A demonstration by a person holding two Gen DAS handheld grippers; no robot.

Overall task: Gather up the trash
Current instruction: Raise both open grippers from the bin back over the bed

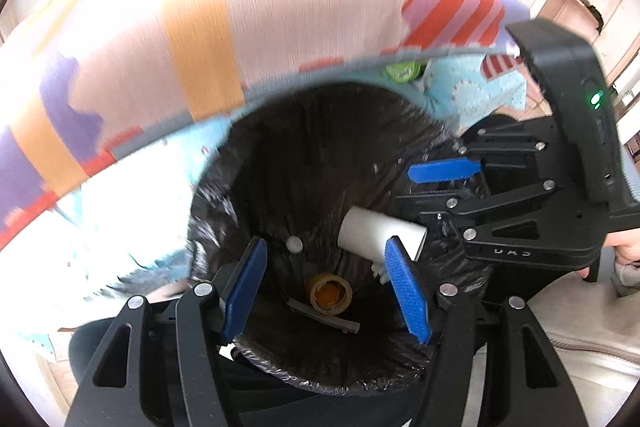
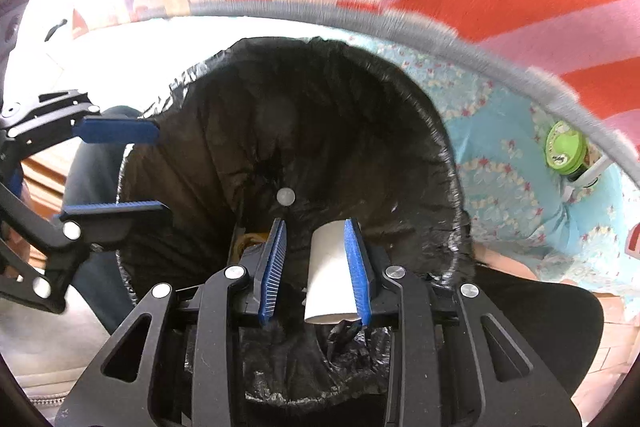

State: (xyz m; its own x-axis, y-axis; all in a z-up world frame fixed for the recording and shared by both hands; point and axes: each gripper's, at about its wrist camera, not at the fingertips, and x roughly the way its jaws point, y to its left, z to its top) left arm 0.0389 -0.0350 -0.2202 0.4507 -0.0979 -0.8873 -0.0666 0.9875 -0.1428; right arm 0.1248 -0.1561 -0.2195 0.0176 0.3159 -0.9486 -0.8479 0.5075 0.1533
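White tube seemingly points lengthwise into the bin.

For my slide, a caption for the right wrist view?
White tube between the right gripper's open jaws above the black-lined bin.

patterned cloth blurred, brown roll mostly hidden behind tool

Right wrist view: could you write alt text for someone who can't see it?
A white tube sits between the right gripper's parted blue fingers above a black-lined trash bin. The left gripper hangs open at the bin's left rim.
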